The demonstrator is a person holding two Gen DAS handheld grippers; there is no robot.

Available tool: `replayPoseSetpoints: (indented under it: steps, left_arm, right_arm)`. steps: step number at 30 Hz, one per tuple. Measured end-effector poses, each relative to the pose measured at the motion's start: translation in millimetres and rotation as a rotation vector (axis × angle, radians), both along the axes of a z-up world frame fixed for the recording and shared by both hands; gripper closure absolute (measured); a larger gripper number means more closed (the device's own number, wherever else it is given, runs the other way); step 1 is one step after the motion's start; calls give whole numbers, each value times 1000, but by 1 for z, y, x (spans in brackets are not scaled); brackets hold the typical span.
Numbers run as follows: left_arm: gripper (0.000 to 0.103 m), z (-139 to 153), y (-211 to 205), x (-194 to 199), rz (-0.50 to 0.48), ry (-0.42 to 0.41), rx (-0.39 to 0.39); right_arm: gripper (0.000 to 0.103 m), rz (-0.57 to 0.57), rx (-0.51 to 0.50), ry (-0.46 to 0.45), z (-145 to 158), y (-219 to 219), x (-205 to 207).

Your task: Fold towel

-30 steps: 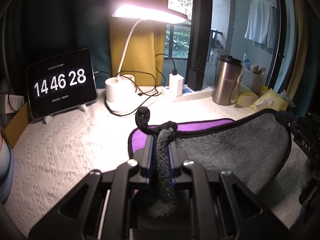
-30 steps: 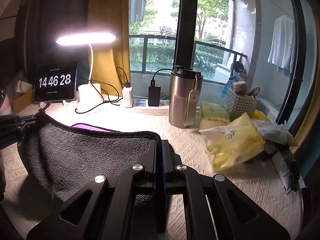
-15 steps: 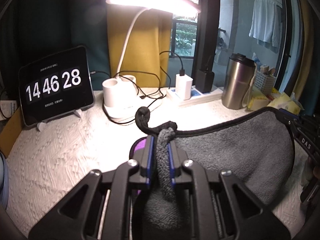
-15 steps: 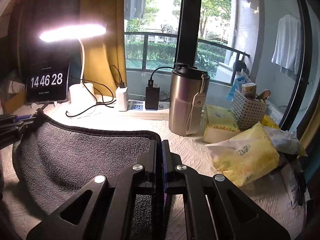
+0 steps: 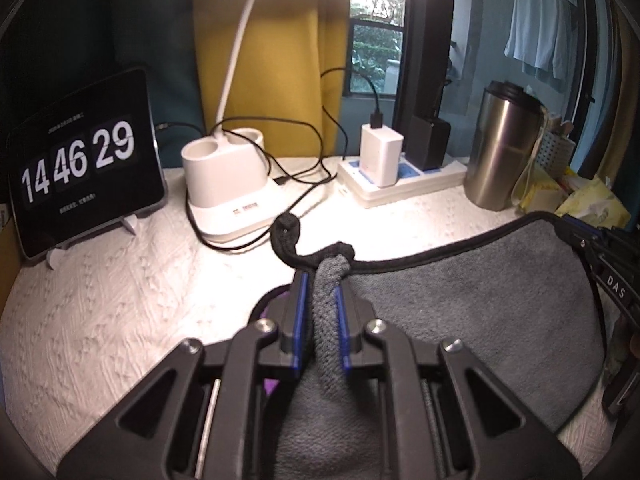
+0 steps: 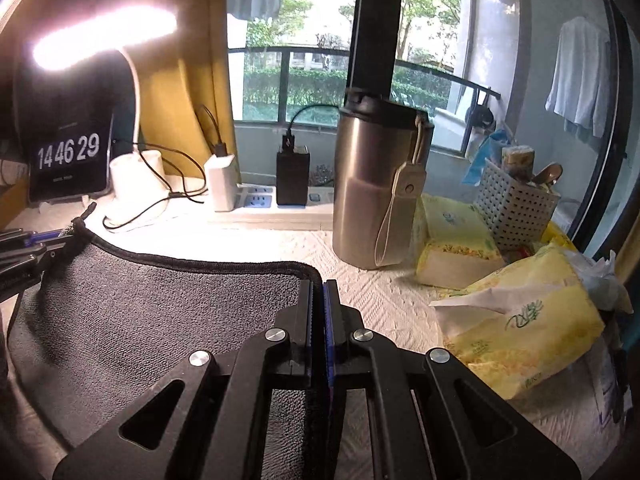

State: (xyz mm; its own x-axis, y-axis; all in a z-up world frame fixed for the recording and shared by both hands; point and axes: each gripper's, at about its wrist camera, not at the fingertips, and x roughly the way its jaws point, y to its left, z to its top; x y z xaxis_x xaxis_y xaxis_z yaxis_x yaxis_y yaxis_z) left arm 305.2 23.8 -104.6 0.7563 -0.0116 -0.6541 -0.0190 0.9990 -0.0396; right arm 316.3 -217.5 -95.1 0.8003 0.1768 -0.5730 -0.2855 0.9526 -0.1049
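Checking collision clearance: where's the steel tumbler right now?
The steel tumbler stands upright on the table's right side, just right of the power strip, beyond the towel, with yellow tissue packs beside it.

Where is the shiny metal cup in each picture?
Left wrist view: the metal cup stands far right, behind the gray towel.
Right wrist view: the metal cup stands at center, beyond the towel.
Shared landmark: the clock, at left in both.

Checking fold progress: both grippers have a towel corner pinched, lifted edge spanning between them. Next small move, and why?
Probably carry both corners forward and lower them. The left gripper and right gripper are each shut on the towel, whose black-trimmed edge hangs raised between them. A strip of purple shows underneath, so the fold isn't laid down yet.
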Motion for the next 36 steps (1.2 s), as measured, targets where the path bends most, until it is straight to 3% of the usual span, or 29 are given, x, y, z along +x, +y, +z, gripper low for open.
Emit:
replayPoseSetpoints:
  steps: [10, 16, 19, 20, 21, 23, 29, 33, 36]
  left_arm:
    - [86, -27, 1, 27, 13, 117, -6]
    - [75, -27, 6, 29, 33, 129, -21]
    - [68, -21, 10, 24, 49, 113, -11]
    - [62, -19, 11, 23, 56, 108, -7]
    - [50, -18, 13, 22, 59, 105, -9]
    - [41, -16, 17, 18, 65, 97, -21]
    - [40, -8, 24, 5, 87, 74, -20]
    - [40, -3, 24, -4, 89, 63, -19]
    - [40, 3, 22, -13, 88, 49, -22]
  right_arm:
    - [97, -23, -23, 77, -21, 0, 17]
    - [97, -39, -36, 104, -24, 0, 21]
    - [97, -49, -42, 114, -25, 0, 22]
    - [97, -51, -42, 120, -25, 0, 22]
    - [97, -53, -43, 123, -26, 0, 22]
    - [97, -57, -48, 125, -25, 1, 21]
    - [91, -58, -46, 105, -14, 3, 14]
    - [79, -57, -35, 92, -6, 3, 5]
    - [77, -55, -32, 84, 0, 4, -2]
